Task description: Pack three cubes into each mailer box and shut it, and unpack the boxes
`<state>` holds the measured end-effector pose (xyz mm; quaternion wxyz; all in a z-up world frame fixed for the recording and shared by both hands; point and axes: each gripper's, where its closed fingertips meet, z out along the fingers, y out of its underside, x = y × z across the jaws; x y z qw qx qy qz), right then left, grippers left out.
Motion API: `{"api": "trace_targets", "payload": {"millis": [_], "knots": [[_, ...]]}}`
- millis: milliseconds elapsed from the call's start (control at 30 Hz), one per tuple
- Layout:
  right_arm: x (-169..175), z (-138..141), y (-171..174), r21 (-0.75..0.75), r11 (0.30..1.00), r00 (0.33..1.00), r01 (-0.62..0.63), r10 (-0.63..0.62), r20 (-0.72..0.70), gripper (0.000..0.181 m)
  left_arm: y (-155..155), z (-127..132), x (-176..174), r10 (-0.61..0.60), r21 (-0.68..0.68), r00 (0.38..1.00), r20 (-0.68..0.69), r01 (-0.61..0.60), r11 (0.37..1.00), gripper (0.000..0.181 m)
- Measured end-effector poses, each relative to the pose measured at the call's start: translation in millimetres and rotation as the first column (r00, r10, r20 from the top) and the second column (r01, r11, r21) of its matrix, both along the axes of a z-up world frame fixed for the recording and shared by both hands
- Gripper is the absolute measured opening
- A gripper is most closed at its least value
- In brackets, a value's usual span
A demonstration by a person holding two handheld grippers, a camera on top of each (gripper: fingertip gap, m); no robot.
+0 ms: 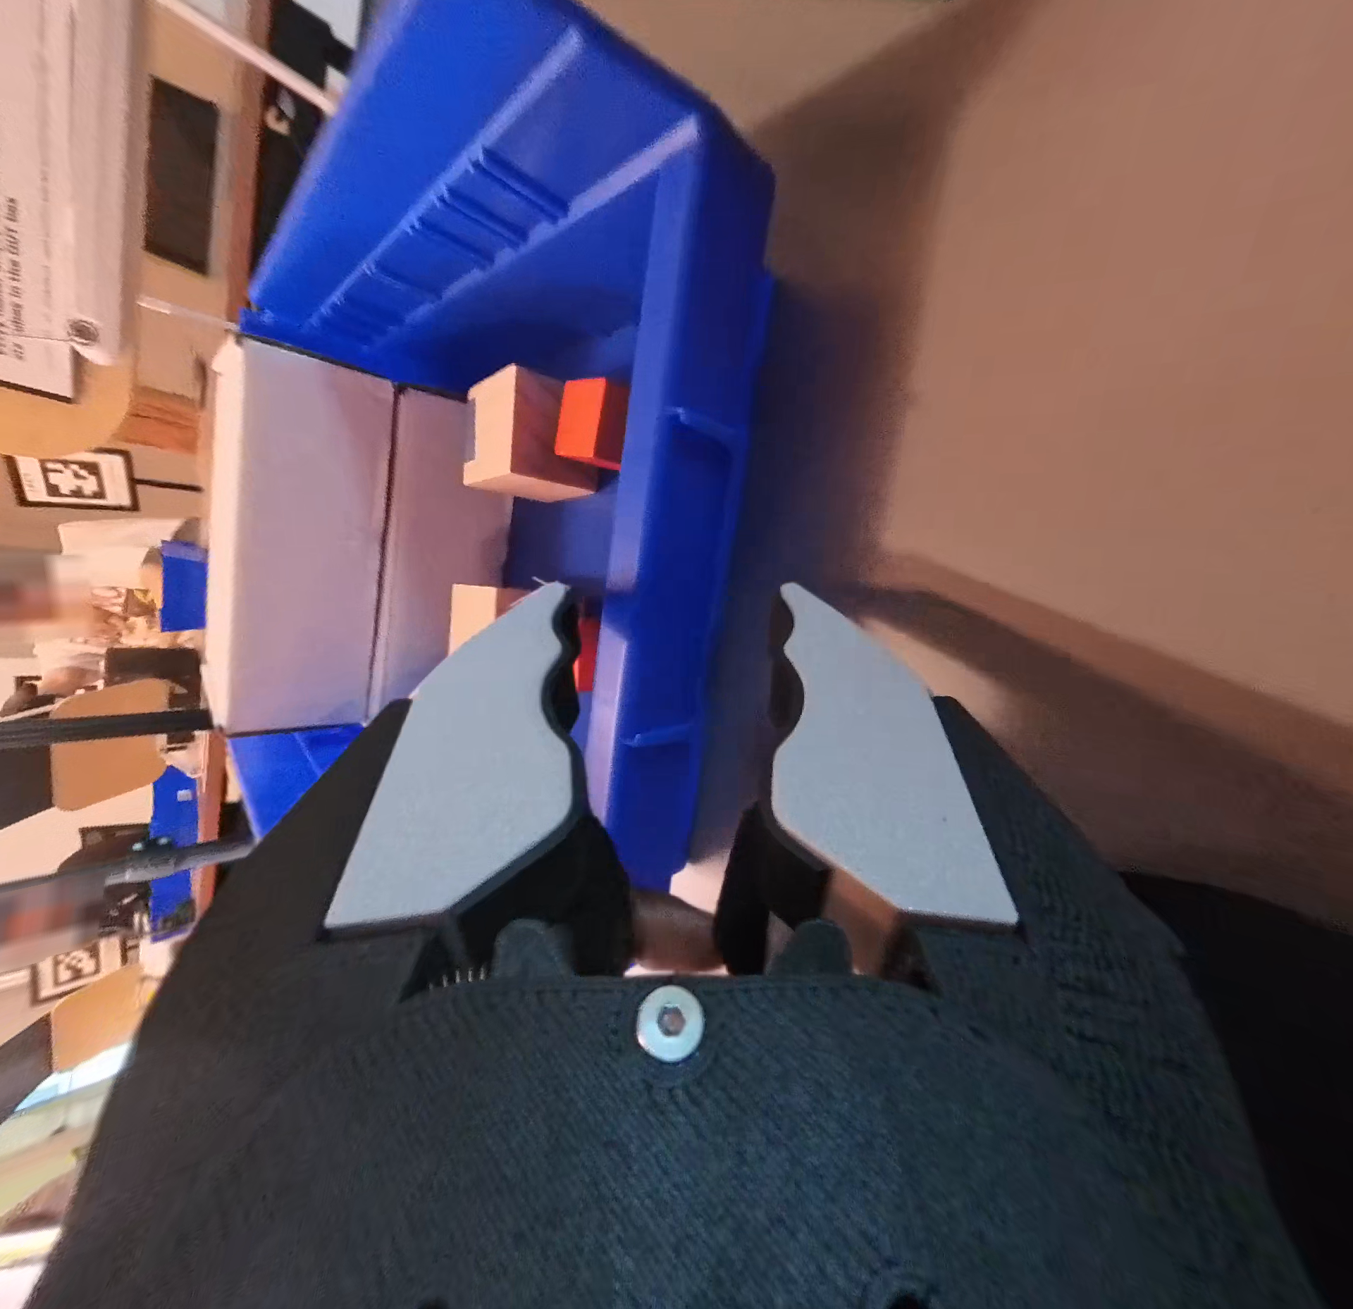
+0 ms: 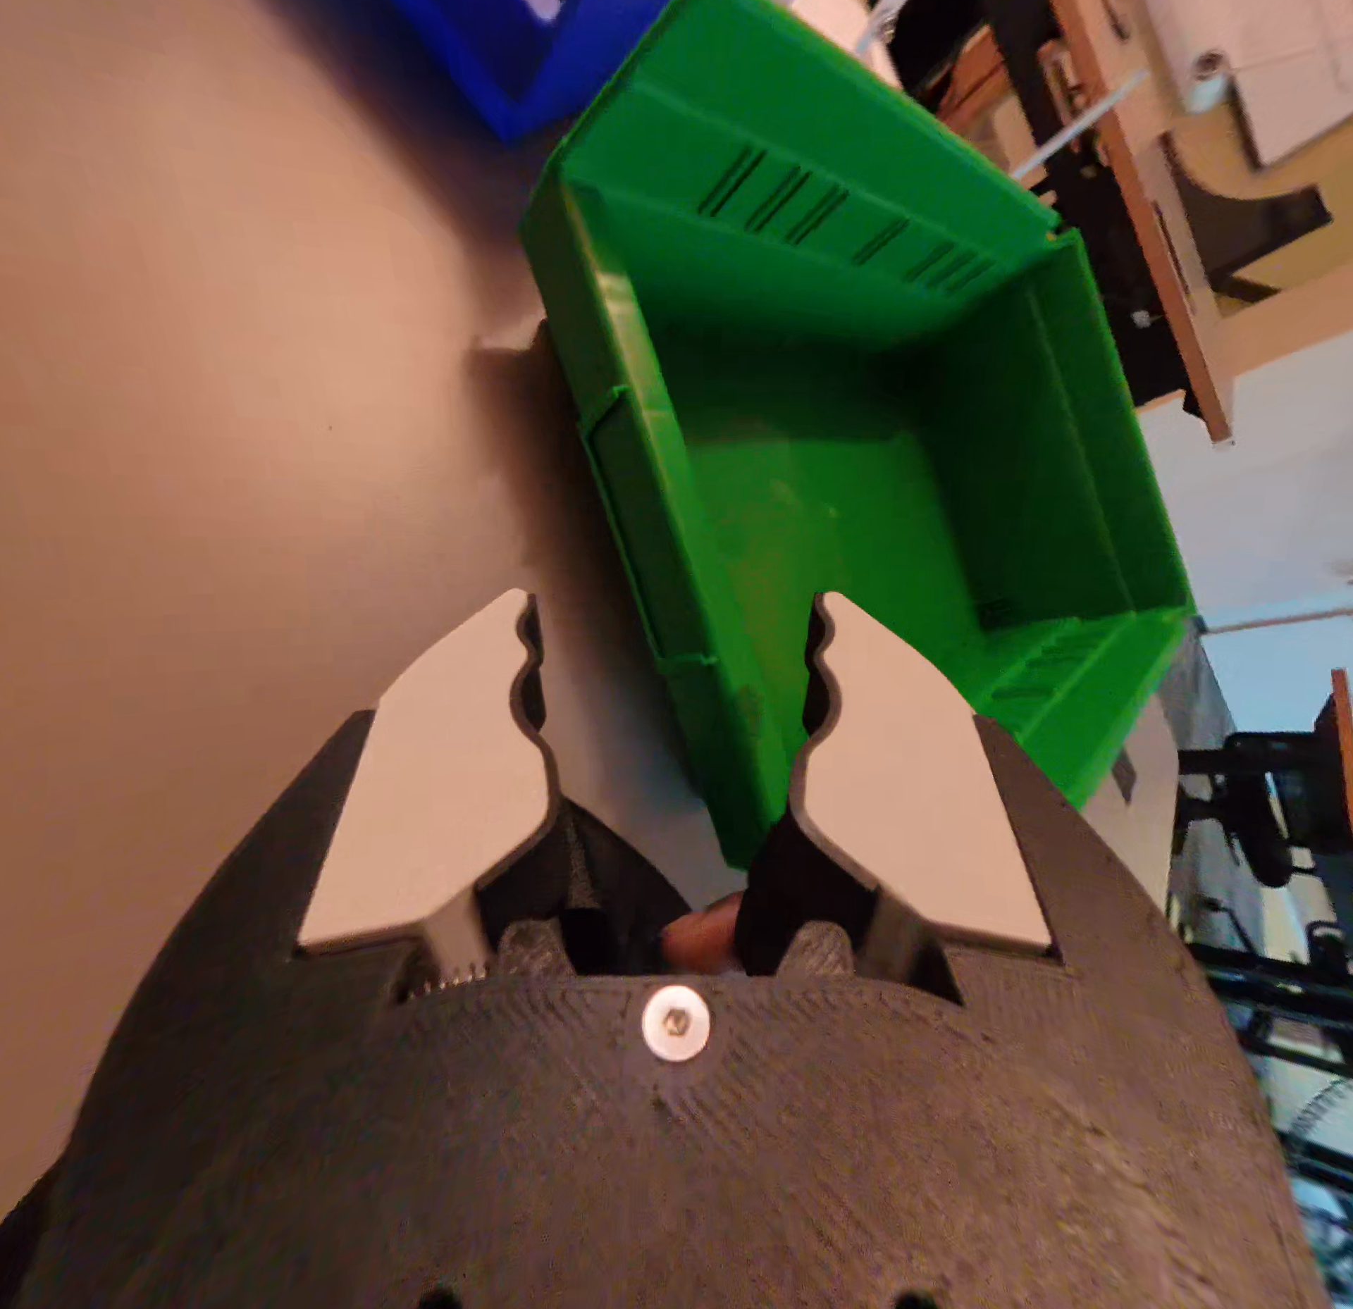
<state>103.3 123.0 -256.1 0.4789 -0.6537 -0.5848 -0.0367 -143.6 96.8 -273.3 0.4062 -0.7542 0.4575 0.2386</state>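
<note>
In the left wrist view a blue bin (image 1: 681,366) holds a white mailer box (image 1: 300,512), a wooden cube (image 1: 512,432), a red cube (image 1: 589,425) and a second wooden cube (image 1: 476,611) partly behind my finger. Another red cube (image 1: 586,659) shows between the fingers. My left gripper (image 1: 673,597) is open and empty, just short of the bin's front wall. In the right wrist view my right gripper (image 2: 672,600) is open and empty over the front wall of an empty green bin (image 2: 842,410).
Both bins stand on a tan table (image 2: 220,322). The blue bin's corner (image 2: 512,51) shows beside the green one. Beyond the table edge are shelves, cardboard boxes (image 1: 66,176), fiducial markers (image 1: 73,480) and black frames (image 2: 1245,820).
</note>
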Motion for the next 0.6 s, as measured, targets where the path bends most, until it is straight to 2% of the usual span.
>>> {"api": "trace_targets", "payload": {"millis": [33,133,267,467,600], "knots": [[-4.5,-3.4,1.9,-0.008,1.0,0.999,-0.014,0.015,0.039,0.066,0.9,-5.3,-5.6,0.01,-0.022,1.0,-0.017,-0.011,1.0,0.045],[-9.9,-15.0,13.4,0.005,1.0,0.986,-0.024,0.023,0.167,0.057,4.4,-10.1,-22.9,0.037,-0.034,0.998,-0.043,-0.038,0.999,0.034],[-0.8,-25.0,30.2,0.045,0.999,0.961,0.002,-0.015,0.276,0.035,0.4,-12.4,-36.1,0.042,-0.077,0.999,-0.02,-0.043,0.996,0.034],[35.5,-25.3,48.9,0.038,0.995,0.953,0.089,-0.096,0.286,0.037,-7.2,-12.9,-67.7,0.071,-0.1,0.997,-0.034,-0.074,0.992,0.037],[63.8,-25.2,58.5,0.037,0.994,0.949,0.1,-0.107,0.297,0.037,-15.2,-13.3,-87.4,0.098,-0.125,0.994,-0.048,-0.103,0.987,0.036]]}}
